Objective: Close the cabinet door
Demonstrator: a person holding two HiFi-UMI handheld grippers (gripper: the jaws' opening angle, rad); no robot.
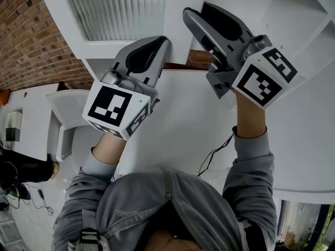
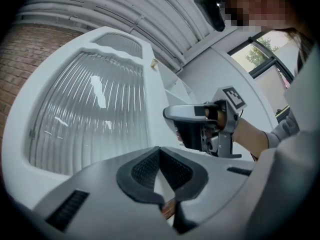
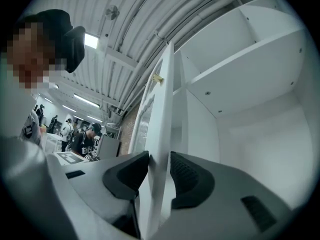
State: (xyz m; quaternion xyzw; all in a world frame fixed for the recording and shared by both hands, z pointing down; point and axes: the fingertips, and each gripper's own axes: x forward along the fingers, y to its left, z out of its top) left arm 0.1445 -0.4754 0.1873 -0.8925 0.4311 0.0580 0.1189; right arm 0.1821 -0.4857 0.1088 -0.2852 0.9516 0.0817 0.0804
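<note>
The white cabinet door (image 1: 120, 9) has a ribbed glass pane and stands open, swung out to the left of the cabinet (image 1: 282, 14). In the right gripper view I see the door's free edge (image 3: 162, 129) run straight between the pads of my right gripper (image 3: 160, 159). The jaws stand open around it, the left pad close against the door face. My left gripper (image 1: 163, 40) is shut with nothing held, its tips by the door's lower frame. Seen from the left gripper (image 2: 160, 151), the glass pane (image 2: 85, 119) fills the left and the right gripper (image 2: 175, 128) sits at the door's edge.
Bare white shelves (image 3: 250, 84) show inside the cabinet. A brick wall (image 1: 26, 35) rises to the left, with white furniture (image 1: 31, 119) below it. Several people (image 3: 85, 139) stand far behind. A thin cable (image 1: 214, 156) hangs by the right sleeve.
</note>
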